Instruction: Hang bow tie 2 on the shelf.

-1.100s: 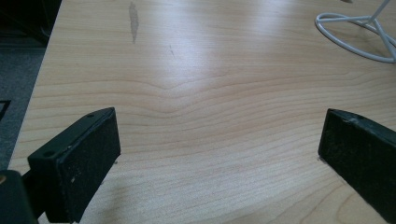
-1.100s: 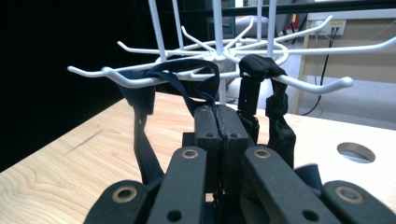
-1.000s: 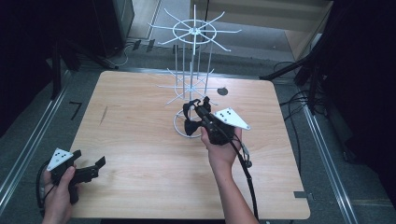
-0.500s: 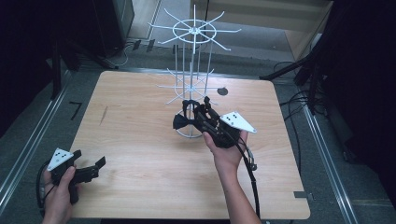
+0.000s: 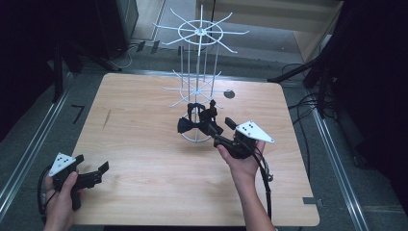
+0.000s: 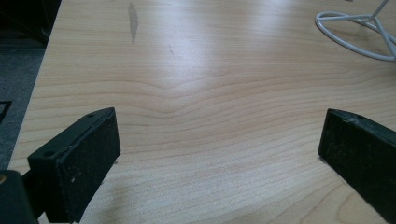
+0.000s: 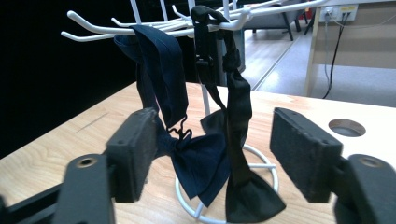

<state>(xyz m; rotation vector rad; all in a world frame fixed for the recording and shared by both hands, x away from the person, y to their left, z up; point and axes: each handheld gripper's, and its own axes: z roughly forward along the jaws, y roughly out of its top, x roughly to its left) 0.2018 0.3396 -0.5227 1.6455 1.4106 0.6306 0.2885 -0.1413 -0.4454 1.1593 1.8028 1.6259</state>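
your right gripper [image 7: 212,154] is standing parted after just opening its jaws, the dark navy bow tie [image 7: 198,161] between them but pressed by neither pad. the tie is hanging by its strap from a lower hook of the white wire rack [image 5: 198,91], long axis running up and down, bow at the bottom just above the rack's ring base. your left gripper [image 5: 82,175] is resting released on the wooden table [image 5: 144,159], well apart

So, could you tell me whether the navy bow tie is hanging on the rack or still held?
Hanging. The navy bow tie hangs by its strap from a prong of the white rack; the right hand-held gripper is open, its jaws having just been opening.
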